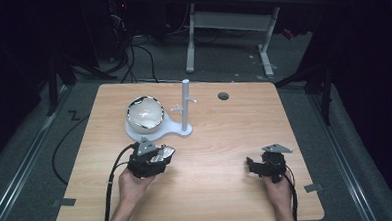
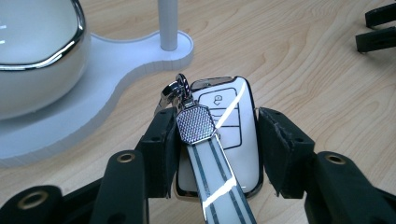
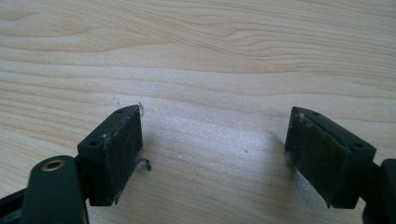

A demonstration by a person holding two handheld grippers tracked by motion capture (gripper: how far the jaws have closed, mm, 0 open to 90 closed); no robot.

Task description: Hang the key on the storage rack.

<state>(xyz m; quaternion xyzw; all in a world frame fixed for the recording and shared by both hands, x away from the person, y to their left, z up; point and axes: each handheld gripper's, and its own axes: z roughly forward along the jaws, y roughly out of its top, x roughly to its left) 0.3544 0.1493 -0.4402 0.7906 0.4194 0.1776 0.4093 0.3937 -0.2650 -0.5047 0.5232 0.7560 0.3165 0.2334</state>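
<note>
— Near edge of the table (image 1: 198, 200) first: two forearms coming in, a gripper in each hand. The right gripper (image 1: 254, 167) sits low by the near right corner, jaws spread wide, nothing but bare wood between them.

— Parked, I'd say. Out of the way so the other hand has room.

— And the left gripper (image 2: 212, 140), near the middle of the left half, is clamped on a car key (image 2: 224, 135), white with a chrome rim. The pads press its two long sides, buttons facing up, and a striped strap (image 2: 217, 179) with a metal tag lies across it back toward the hand.

— Gripping by the sides makes sense: the ring end (image 2: 180, 86) pokes out past the fingertips, free to catch on something.

— Which points us further back. Just beyond the key there's a white stand (image 1: 177, 129), a flat base with an upright post (image 1: 185, 103) and little pegs sticking out.

— Pegs for hanging, my guess. That ring looks meant for one.

— Sharing the base, on its left, a shiny white bowl (image 1: 145, 112) with a silver rim.

— Could equally be the drop spot. Can't call it yet. Far right of the post, a small dark hole (image 1: 223, 96) near the back edge.
</note>
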